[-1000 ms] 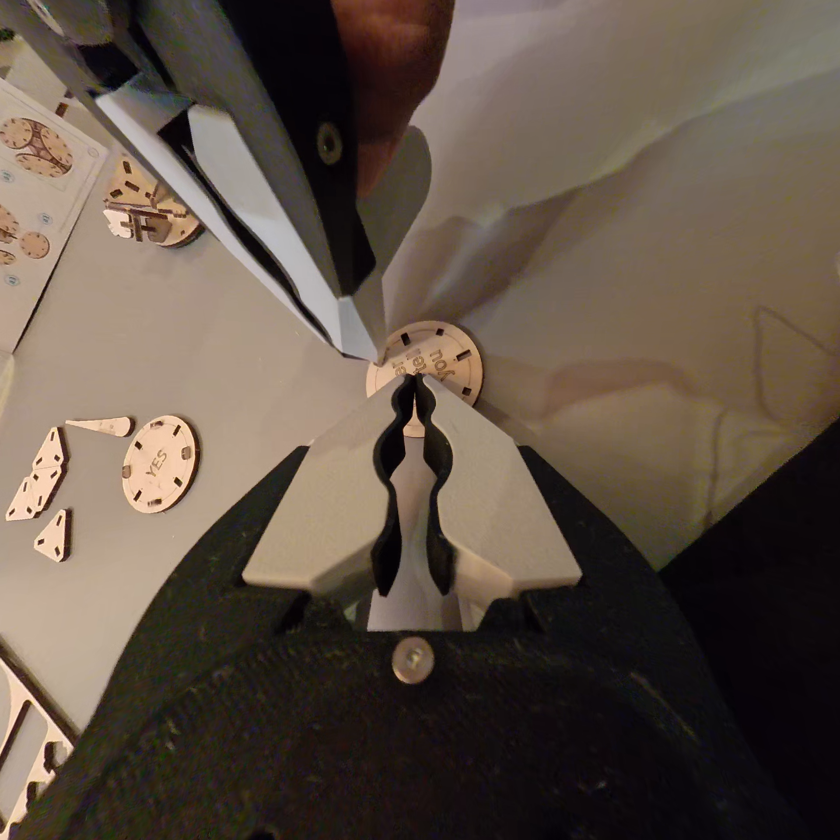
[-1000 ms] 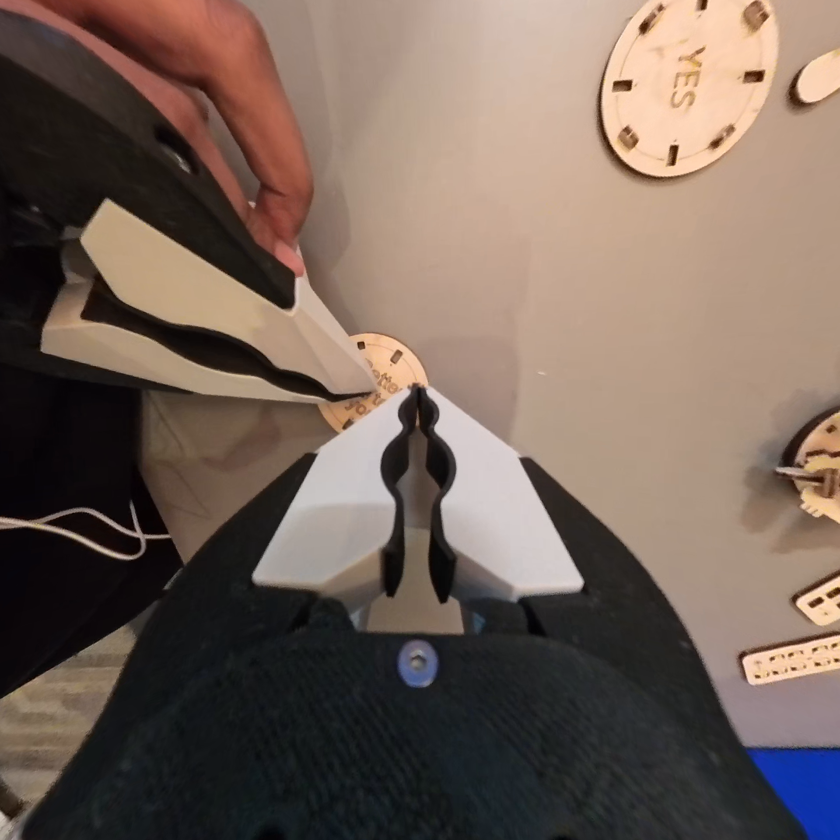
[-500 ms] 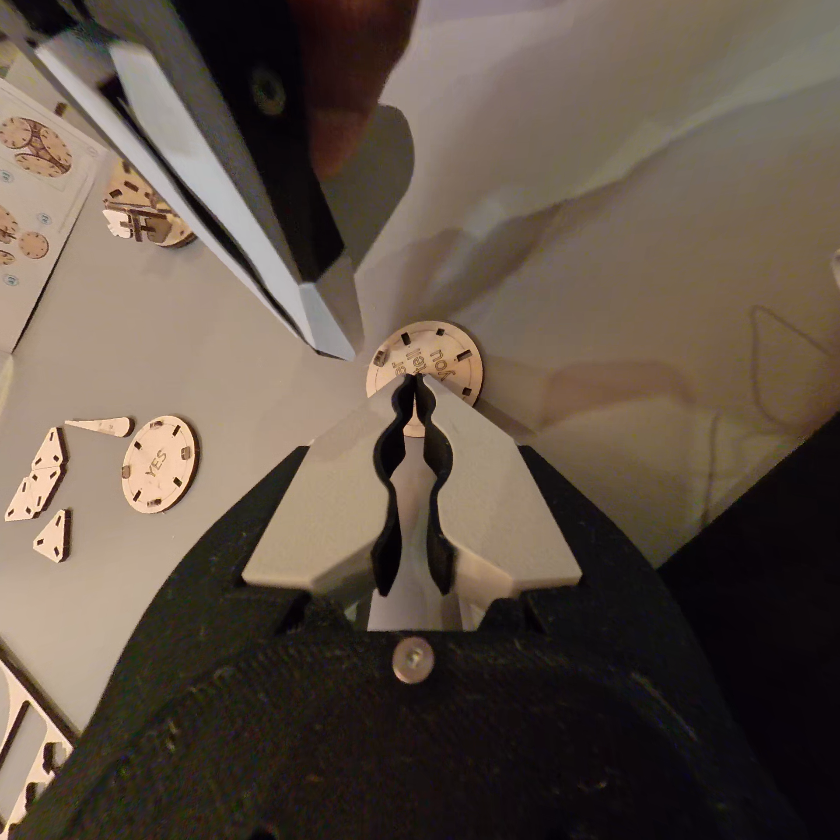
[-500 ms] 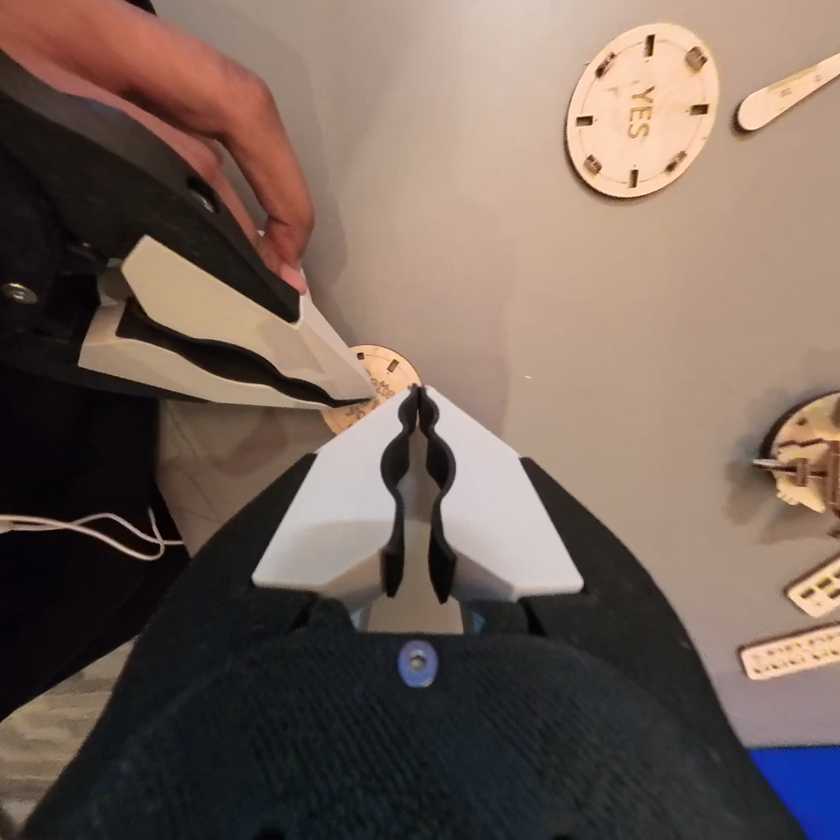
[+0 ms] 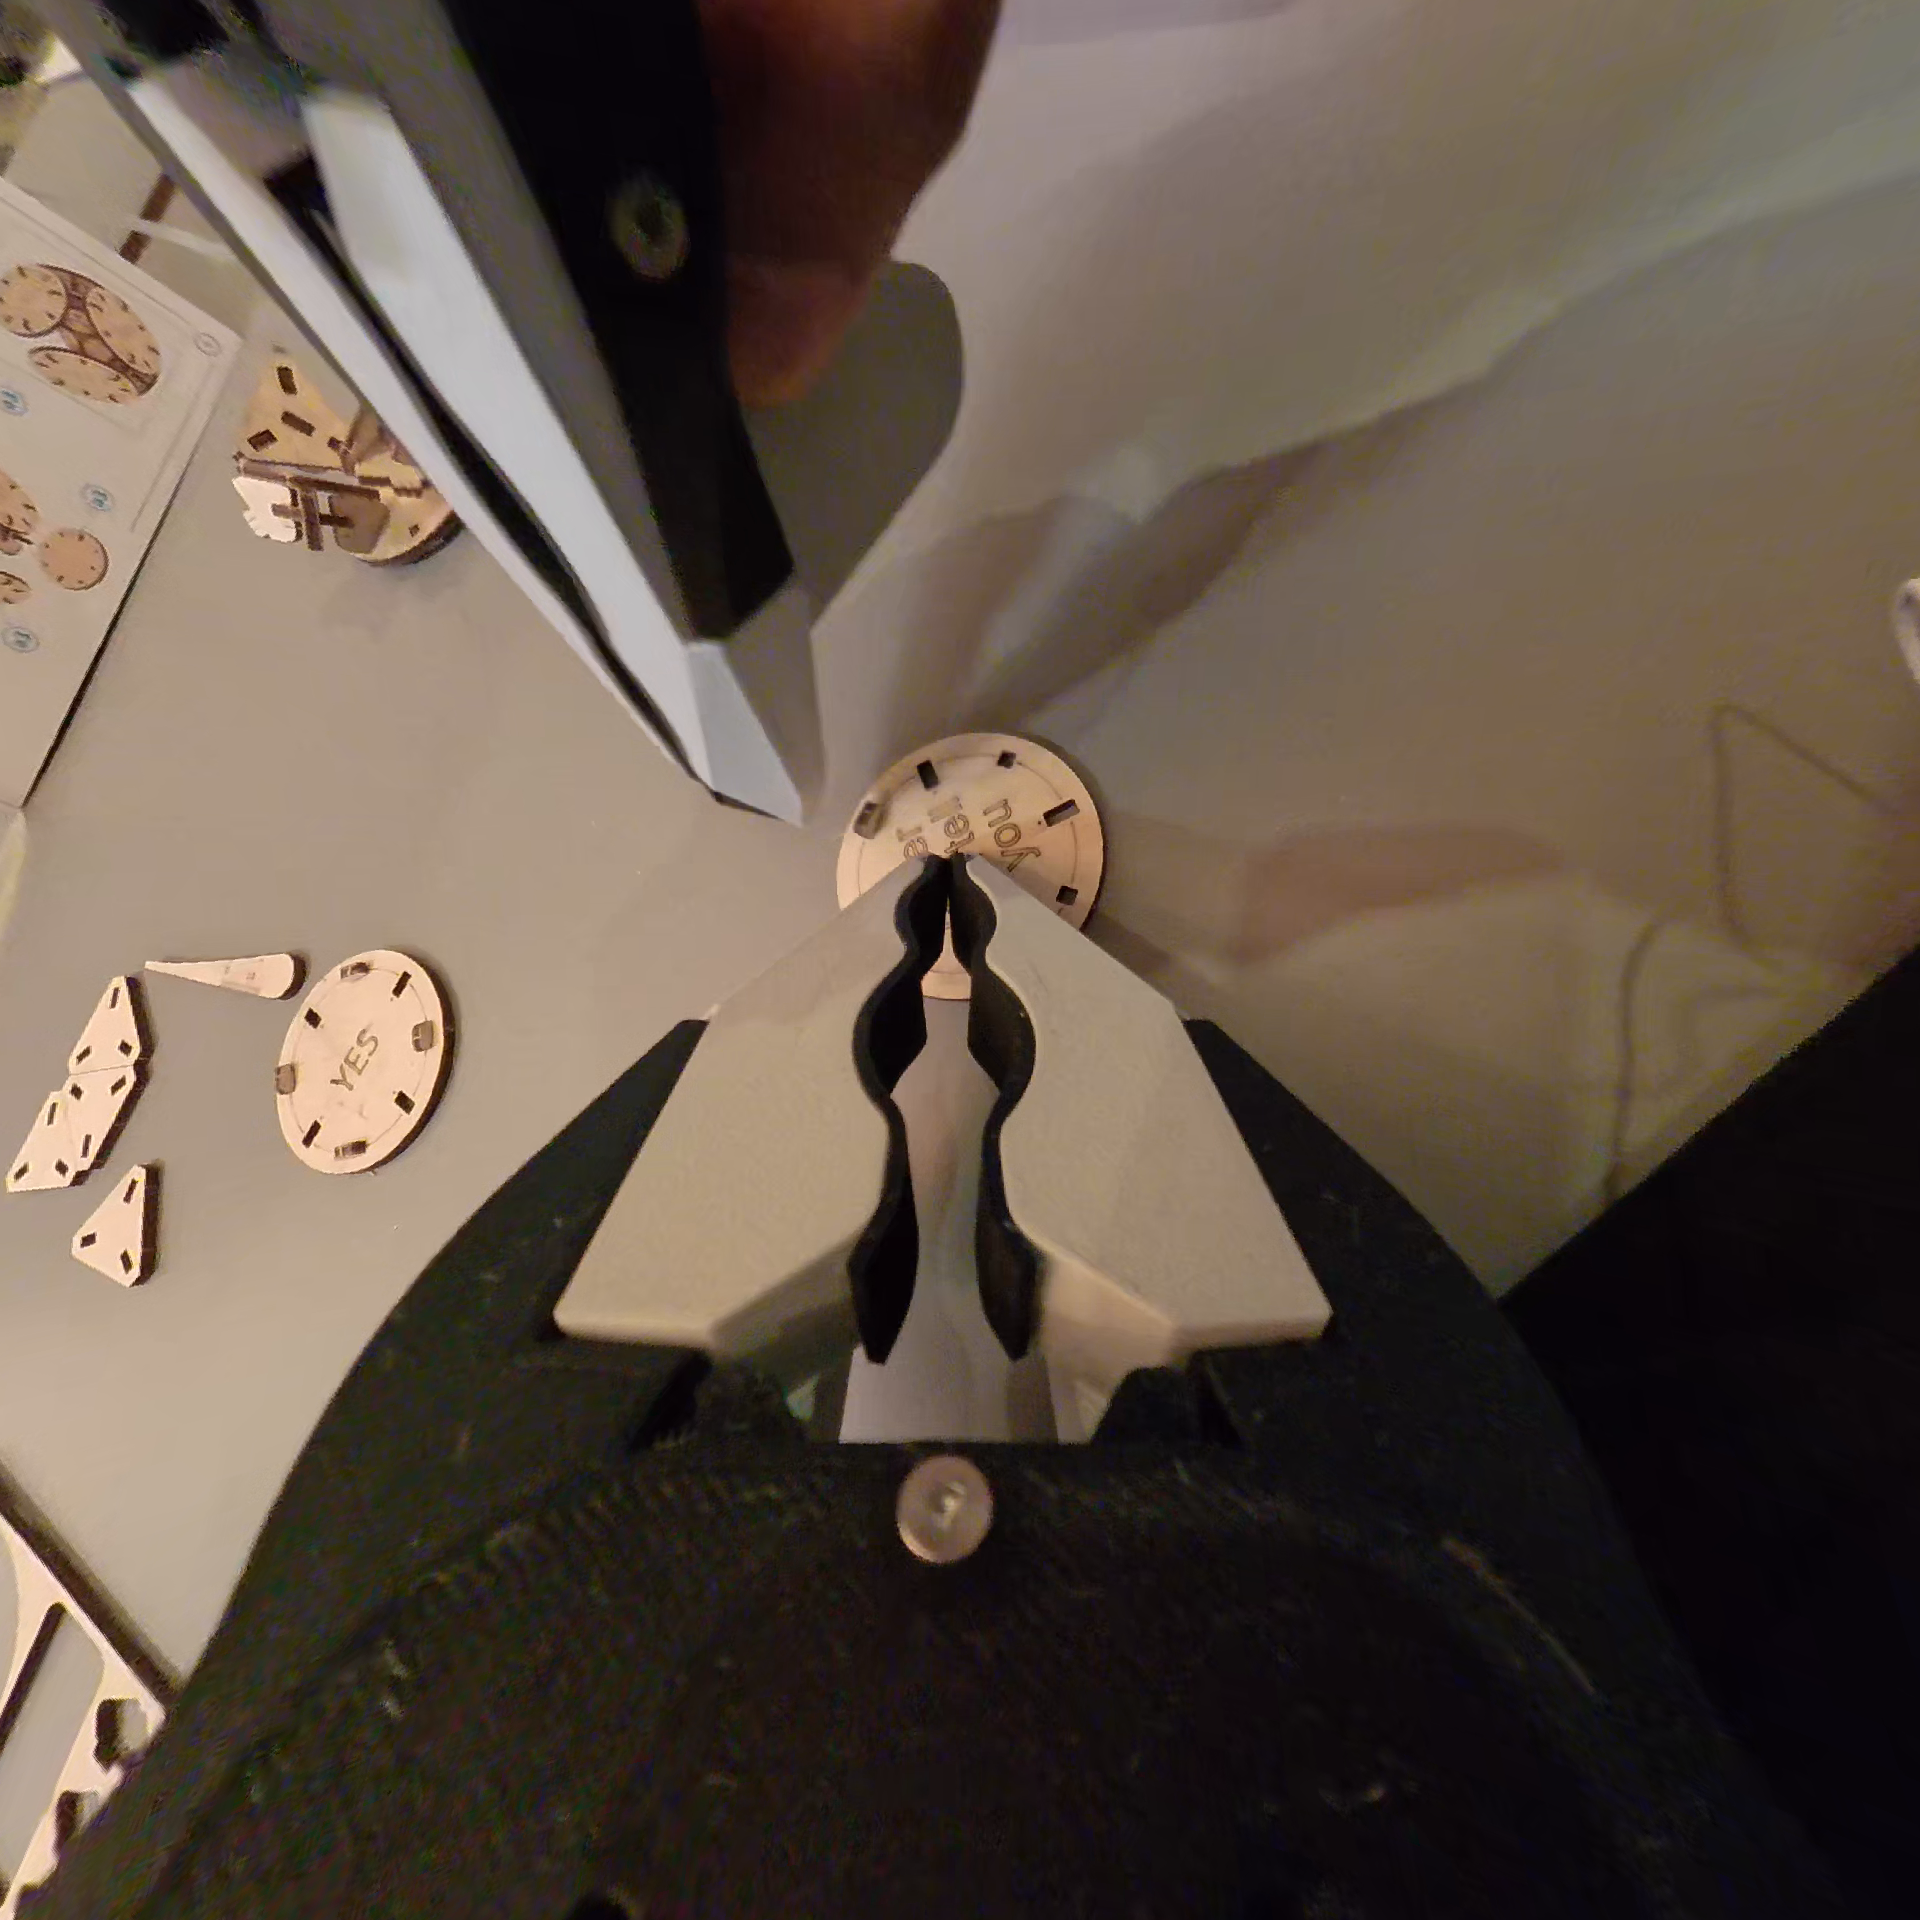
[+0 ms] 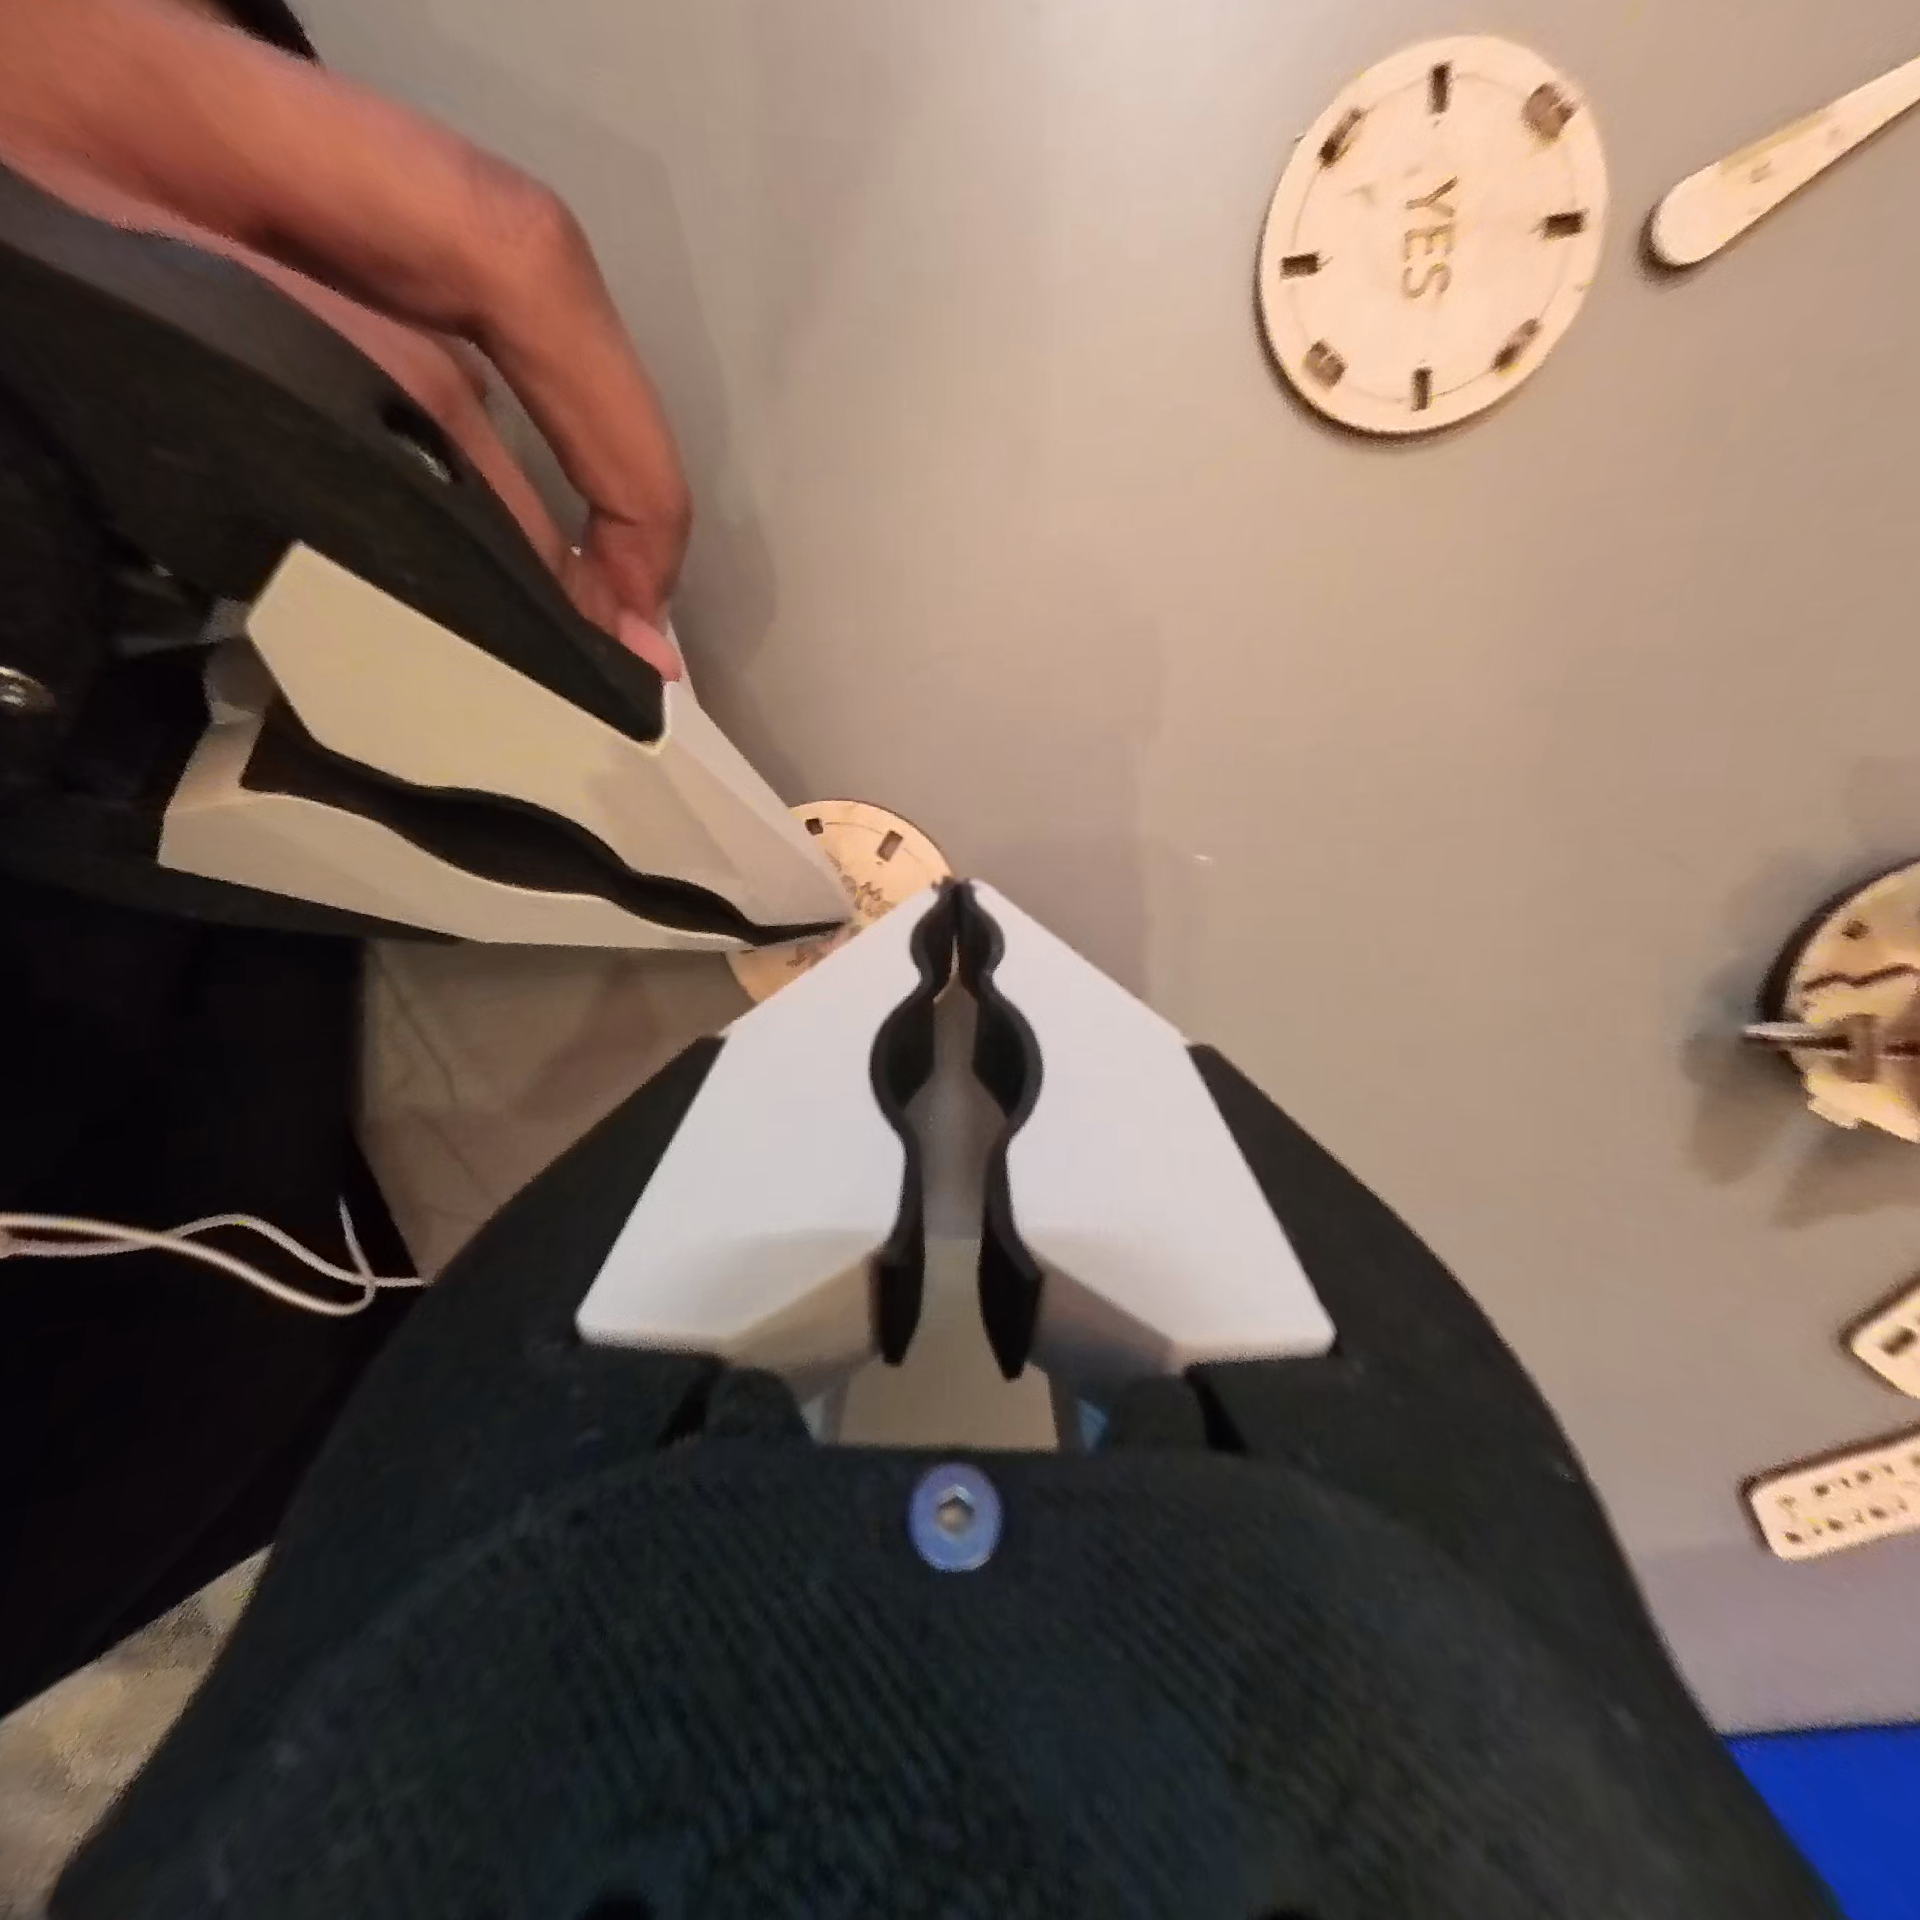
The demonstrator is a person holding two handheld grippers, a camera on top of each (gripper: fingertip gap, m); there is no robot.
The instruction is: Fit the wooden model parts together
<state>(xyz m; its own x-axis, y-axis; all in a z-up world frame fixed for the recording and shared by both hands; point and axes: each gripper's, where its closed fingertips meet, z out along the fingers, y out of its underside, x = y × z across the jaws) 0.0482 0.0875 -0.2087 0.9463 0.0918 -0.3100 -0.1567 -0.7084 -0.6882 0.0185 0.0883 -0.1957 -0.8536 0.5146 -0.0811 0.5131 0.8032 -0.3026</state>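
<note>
**Two closed hand-held grippers meet over a small wooden disc**

In the left wrist view, the left hand-held gripper (image 5: 948, 871) has its pale, wedge-shaped fingers clenched, the wavy black pads meeting at the tips with nothing between them. The tips sit over a small round wooden disc (image 5: 1023, 821), thin laser-cut plywood with slots around its rim and engraved lettering, lying at the centre of the frame on the edge of the matte grey counter (image 5: 312, 831), against creased white fabric (image 5: 1455, 520). The right hand-held gripper (image 5: 764, 800) reaches down from the upper left, its tip just beside the disc's left rim.

In the right wrist view, the right hand-held gripper (image 6: 954, 896) is also clenched on nothing, its tips by the disc's right rim, apparently not gripping it. A hand (image 6: 499, 343) wraps the other tool at upper left. A larger slotted wooden disc (image 6: 1429, 234) lies at the upper right, a teardrop-shaped wooden piece (image 6: 1766, 177) beside it.
</note>
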